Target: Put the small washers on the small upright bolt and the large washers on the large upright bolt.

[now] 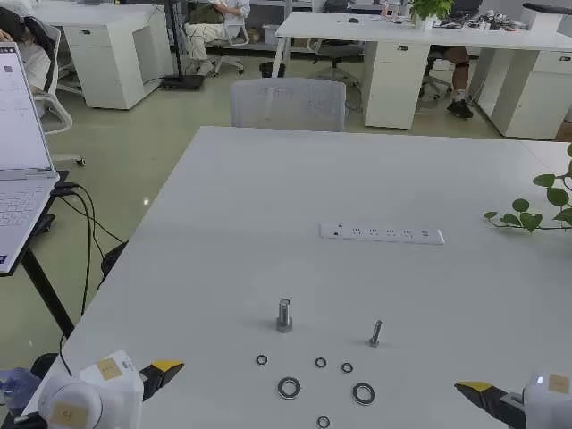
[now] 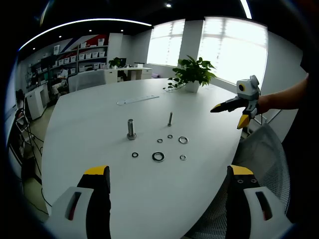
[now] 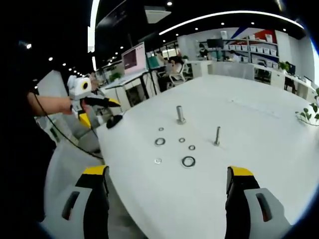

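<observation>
On the white table (image 1: 268,197) a large upright bolt (image 1: 284,315) stands left of a small upright bolt (image 1: 375,333). In front of them lie two large washers (image 1: 289,387) (image 1: 364,393) and several small washers (image 1: 320,362). My left gripper (image 1: 163,368) hovers open off the table's near left edge. My right gripper (image 1: 478,391) is open at the near right. In the left gripper view the open left gripper (image 2: 169,172) faces the large bolt (image 2: 131,129), the small bolt (image 2: 170,118) and the washers (image 2: 158,156). The right gripper view has the open right gripper (image 3: 167,172) before the washers (image 3: 188,161).
A white power strip (image 1: 382,234) lies beyond the bolts. Plant leaves (image 1: 536,210) reach in at the right edge. A grey chair (image 1: 288,103) stands at the far side, and a laptop (image 1: 18,179) with cables sits on a stand to the left.
</observation>
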